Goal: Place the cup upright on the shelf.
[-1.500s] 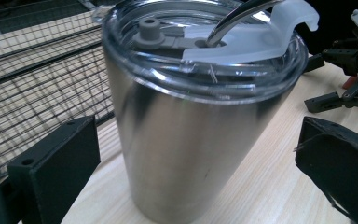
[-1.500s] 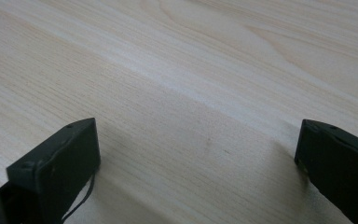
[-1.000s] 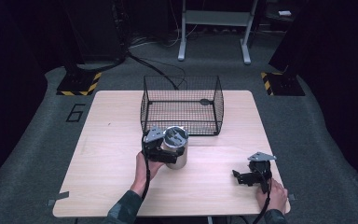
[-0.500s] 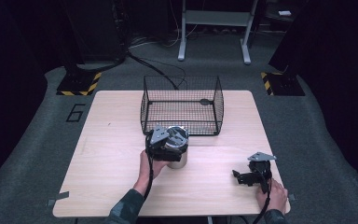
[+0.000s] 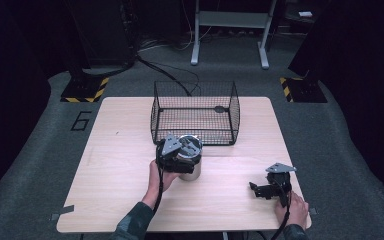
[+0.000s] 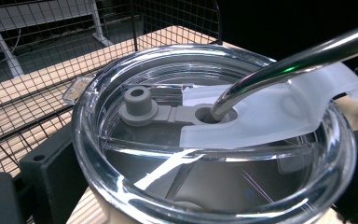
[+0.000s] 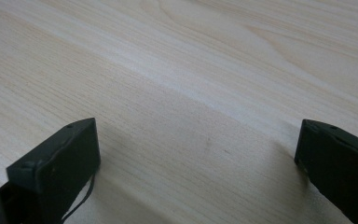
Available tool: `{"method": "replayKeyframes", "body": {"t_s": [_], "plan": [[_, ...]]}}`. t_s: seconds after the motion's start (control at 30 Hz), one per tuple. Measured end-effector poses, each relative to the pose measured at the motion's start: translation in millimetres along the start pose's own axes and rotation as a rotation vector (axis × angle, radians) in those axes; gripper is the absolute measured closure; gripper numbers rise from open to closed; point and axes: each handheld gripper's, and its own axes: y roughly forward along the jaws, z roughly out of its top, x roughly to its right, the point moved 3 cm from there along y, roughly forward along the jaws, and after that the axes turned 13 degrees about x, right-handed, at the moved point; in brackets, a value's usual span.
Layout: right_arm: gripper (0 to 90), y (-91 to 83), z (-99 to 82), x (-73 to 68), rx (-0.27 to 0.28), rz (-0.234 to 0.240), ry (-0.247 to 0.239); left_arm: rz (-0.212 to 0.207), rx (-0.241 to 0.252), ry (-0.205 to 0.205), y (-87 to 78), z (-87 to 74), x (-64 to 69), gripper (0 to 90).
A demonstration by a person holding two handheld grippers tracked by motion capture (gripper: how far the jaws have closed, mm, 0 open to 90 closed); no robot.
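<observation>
A steel tumbler (image 5: 189,165) with a clear lid (image 6: 205,140) and a bent metal straw (image 6: 289,58) stands on the wooden table (image 5: 120,165), just in front of the wire basket (image 5: 195,112). My left gripper (image 5: 182,152) is shut on the tumbler near its rim. In the left gripper view a black jaw presses each side of the cup. My right gripper (image 5: 265,189) rests low at the table's front right. It is open, with bare wood between its fingers (image 7: 56,163).
The black wire basket sits at the table's back centre, with a small dark item (image 5: 220,108) on its floor. A metal stand (image 5: 230,30) and cables lie on the floor beyond. The table's front edge runs close to the right hand.
My left gripper has edged slightly right against the tumbler. The right gripper has stayed where it was.
</observation>
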Motion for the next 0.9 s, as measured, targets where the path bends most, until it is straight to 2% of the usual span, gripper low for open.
{"method": "replayKeyframes", "body": {"t_s": [0.03, 0.33, 0.43, 0.77, 0.9], "plan": [[0.0, 0.0, 0.0, 0.0, 0.000, 0.000, 0.000, 0.012, 0.009, 0.005, -0.4, -0.3, 0.2, 4.1], [0.0, 0.0, 0.0, 0.0, 0.000, 0.000, 0.000, 0.011, 0.008, -0.002, -4.4, -0.3, -3.1, 4.2], [0.0, 0.1, 0.0, 0.0, 0.001, -0.001, 0.000, 0.021, 0.021, -0.006, -5.5, 0.6, -3.9, 4.1], [0.0, 0.0, 0.0, 0.0, 0.000, 0.000, 0.000, 0.006, -0.007, 0.012, -9.7, 6.0, -4.2, 4.1], [0.0, 0.1, 0.0, 0.0, 0.001, -0.001, 0.000, 0.012, -0.001, 0.019, -12.7, 10.8, -5.8, 4.1]]}}
